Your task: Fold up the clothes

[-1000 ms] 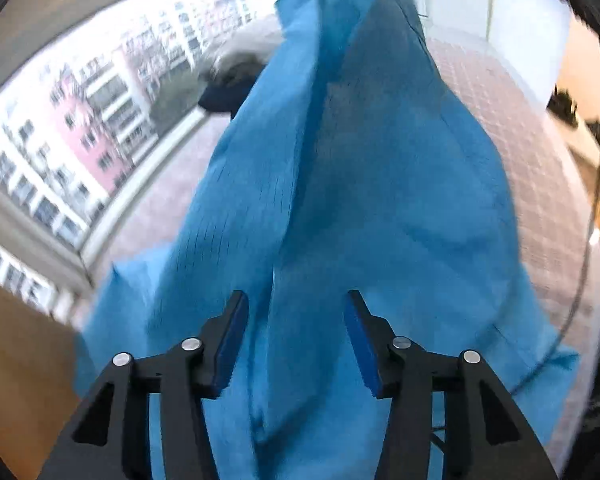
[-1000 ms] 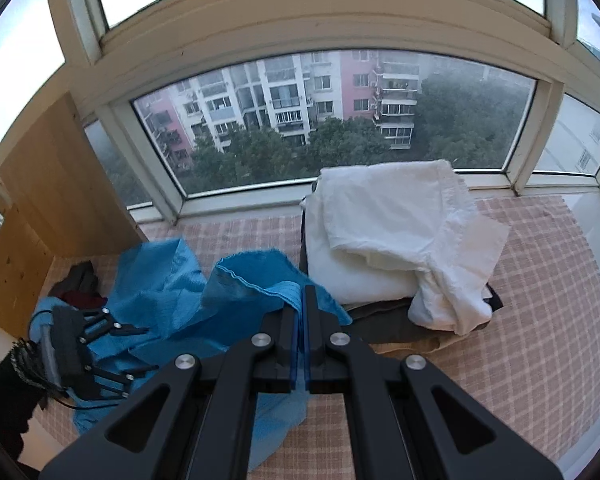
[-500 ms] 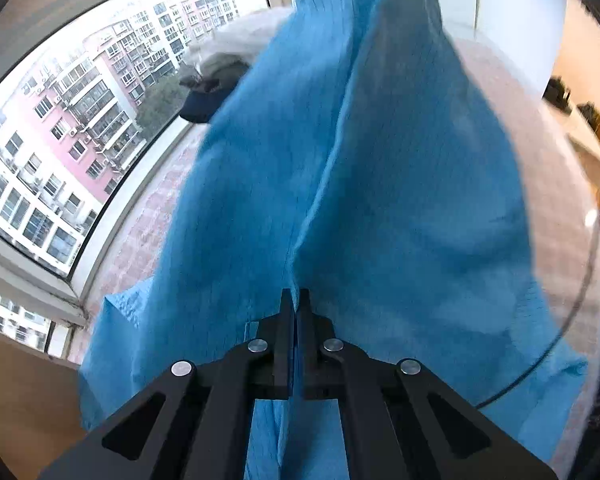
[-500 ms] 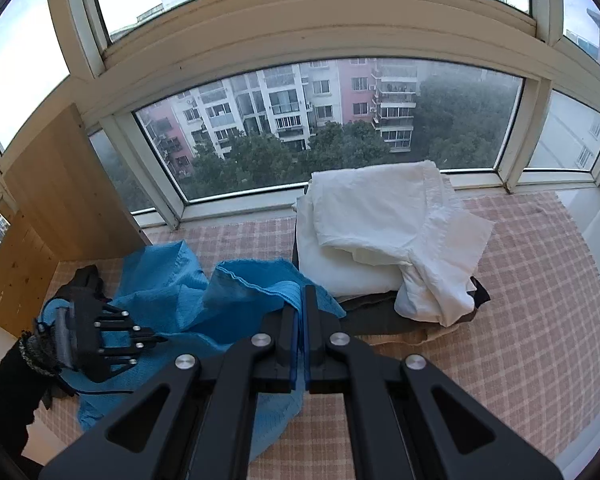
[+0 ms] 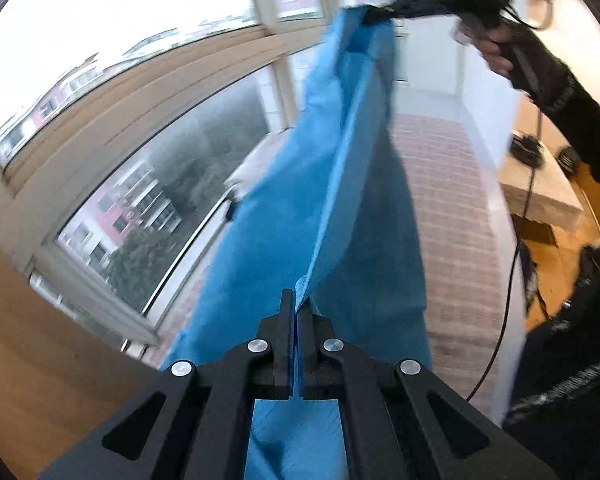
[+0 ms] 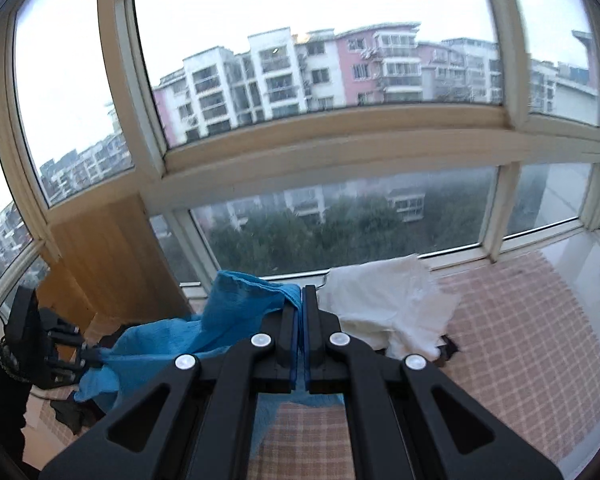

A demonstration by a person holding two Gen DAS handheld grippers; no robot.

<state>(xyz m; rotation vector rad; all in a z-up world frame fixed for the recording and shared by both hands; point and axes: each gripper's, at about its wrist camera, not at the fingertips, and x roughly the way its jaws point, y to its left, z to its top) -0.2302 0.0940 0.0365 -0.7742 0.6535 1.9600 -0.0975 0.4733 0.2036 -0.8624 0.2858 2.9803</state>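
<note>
Tools, left (image 5: 296,312) and right (image 6: 302,312), clamp the crumpled blue woven garment (image 5: 324,184); I should spread both evenly, keeping its top edge taut.

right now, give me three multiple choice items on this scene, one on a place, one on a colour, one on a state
1. Where does the pile of white clothes lie?
A. on the checked surface below the window
B. on the wooden panel
C. in the left gripper

2. What colour is the garment that both grippers hold?
A. red
B. blue
C. white

3. How do the jaws of the left gripper stand?
A. wide open, nothing between them
B. shut on the cloth
C. open around a cable

Answers:
1. A: the white pile rests on the checked surface just under the window.
2. B: the blue garment stretches between the left gripper and the right gripper.
3. B: in the left wrist view the pads meet, with a blue fold pinched between them.
</note>
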